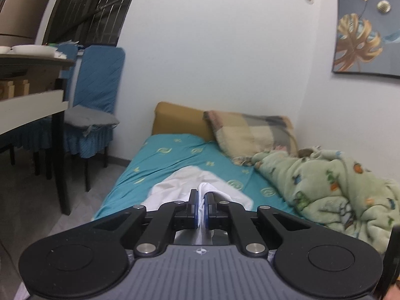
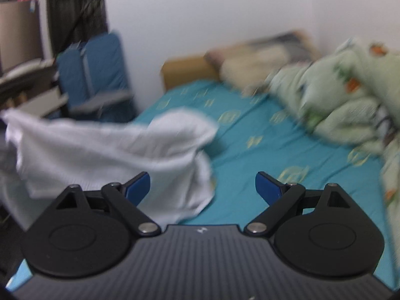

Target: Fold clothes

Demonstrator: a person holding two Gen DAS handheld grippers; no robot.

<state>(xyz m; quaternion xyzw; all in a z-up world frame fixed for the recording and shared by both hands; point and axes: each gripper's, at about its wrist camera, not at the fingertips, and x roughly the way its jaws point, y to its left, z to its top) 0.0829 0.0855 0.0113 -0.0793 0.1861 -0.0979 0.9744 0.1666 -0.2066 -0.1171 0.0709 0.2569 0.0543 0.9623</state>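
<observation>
Pinching tight, the left gripper has its jaws pressed on a fold of the white cotton garment, which trails off toward twelve o'clock onto the teal patterned bedsheet. At two o'clock lies a checked beige pillow; at three o'clock, a bunched pale-green fleece blanket. At ten o'clock stands a blue-covered chair.

Over to the right wrist view, blurred: the right gripper has its jaws spread wide, nothing between them. The white garment hangs lifted at ten o'clock, above the sheet.
</observation>
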